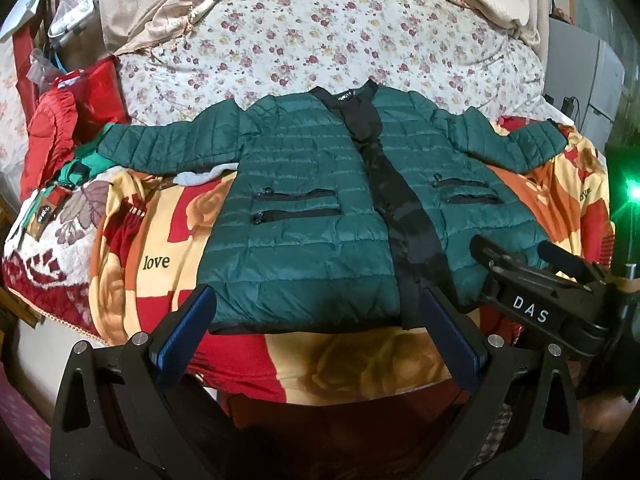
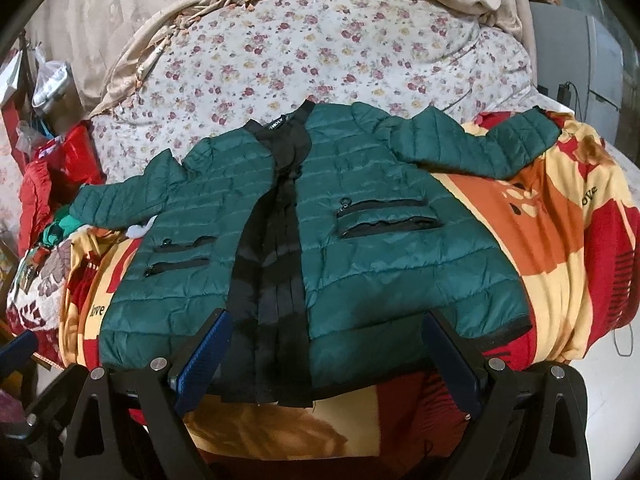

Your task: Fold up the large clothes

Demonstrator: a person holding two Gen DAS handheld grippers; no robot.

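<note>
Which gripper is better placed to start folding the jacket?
Marginally the left gripper: its open fingers straddle the jacket hem's left panel. The right gripper, also open, frames the centre placket.

green jacket [image 1: 304,216] spread flat on blanket-covered [image 1: 160,240] bed [image 1: 304,40].

Both wrist views near hem, facing collar; share jacket [image 1: 304,216] [image 2: 320,240].

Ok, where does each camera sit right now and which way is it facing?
Left wrist: on the open left hand-held gripper, near the hem, facing the spread dark green quilted jacket; the right hand-held gripper shows at lower right.
Right wrist: on the open right hand-held gripper, facing the jacket's black front placket.
Shared: jacket, floral bedsheet, red-and-yellow blanket.
</note>
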